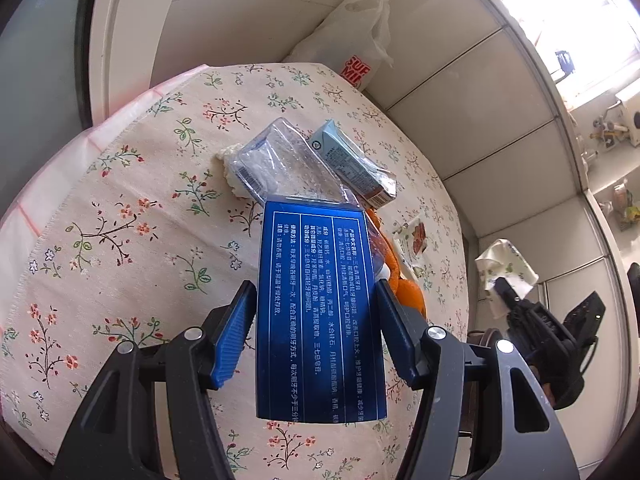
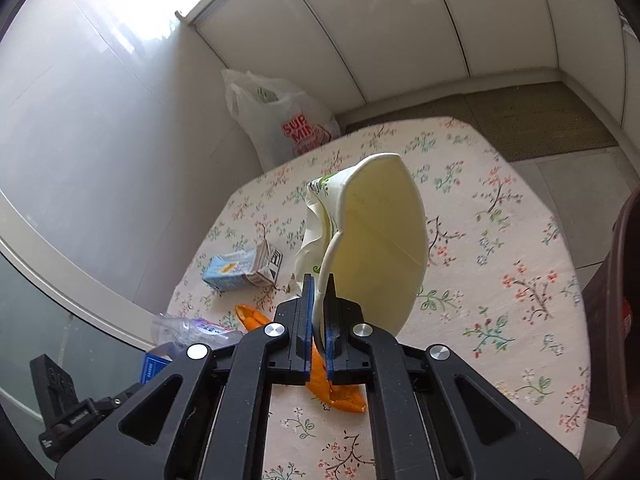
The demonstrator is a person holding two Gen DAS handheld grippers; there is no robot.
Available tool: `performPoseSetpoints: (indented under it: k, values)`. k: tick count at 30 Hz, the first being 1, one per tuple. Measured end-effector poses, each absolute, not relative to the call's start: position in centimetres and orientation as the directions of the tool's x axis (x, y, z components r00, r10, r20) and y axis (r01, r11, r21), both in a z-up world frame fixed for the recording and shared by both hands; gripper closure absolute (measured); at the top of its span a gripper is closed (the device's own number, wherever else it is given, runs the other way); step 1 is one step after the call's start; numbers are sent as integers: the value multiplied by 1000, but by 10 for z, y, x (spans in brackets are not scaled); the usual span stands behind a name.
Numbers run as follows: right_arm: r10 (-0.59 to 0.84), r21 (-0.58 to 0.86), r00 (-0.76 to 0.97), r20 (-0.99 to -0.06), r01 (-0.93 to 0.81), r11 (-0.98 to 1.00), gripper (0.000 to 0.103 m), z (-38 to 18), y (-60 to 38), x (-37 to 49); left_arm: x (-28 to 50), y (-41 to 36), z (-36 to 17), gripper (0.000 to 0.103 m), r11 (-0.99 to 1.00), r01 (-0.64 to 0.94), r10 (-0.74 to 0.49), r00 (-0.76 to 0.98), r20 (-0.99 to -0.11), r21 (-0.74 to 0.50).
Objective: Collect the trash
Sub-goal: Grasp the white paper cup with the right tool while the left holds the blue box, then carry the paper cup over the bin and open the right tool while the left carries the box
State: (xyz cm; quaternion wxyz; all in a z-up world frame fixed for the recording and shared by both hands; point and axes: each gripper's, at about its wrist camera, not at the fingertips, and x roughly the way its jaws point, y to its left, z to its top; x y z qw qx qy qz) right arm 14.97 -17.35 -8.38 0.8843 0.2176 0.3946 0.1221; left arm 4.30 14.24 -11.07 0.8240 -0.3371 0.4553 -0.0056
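My left gripper is shut on a blue box with white print, its blue pads pressed against both long sides just above the table. A crushed paper cup with a green pattern hangs above the table with my right gripper shut on its rim; the cup also shows at the right of the left wrist view. On the floral tablecloth lie a clear plastic package, a light-blue drink carton, orange peel and a small wrapper.
A white plastic shopping bag with red print stands on the floor behind the table, against the wall. White cabinet panels run along the back. A dark brown object stands at the table's right side.
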Motion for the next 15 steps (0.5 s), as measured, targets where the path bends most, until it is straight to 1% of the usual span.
performPoseSetpoints:
  k: [10, 15]
  values:
    - [320, 487, 739, -593, 12, 874, 99, -50, -227, 123, 43, 138, -113, 43, 781, -283, -321, 581, -748, -556]
    - [267, 478, 760, -592, 65, 876, 99, -45, -251, 113, 45, 135, -116, 43, 782, -284, -325, 573, -752, -554]
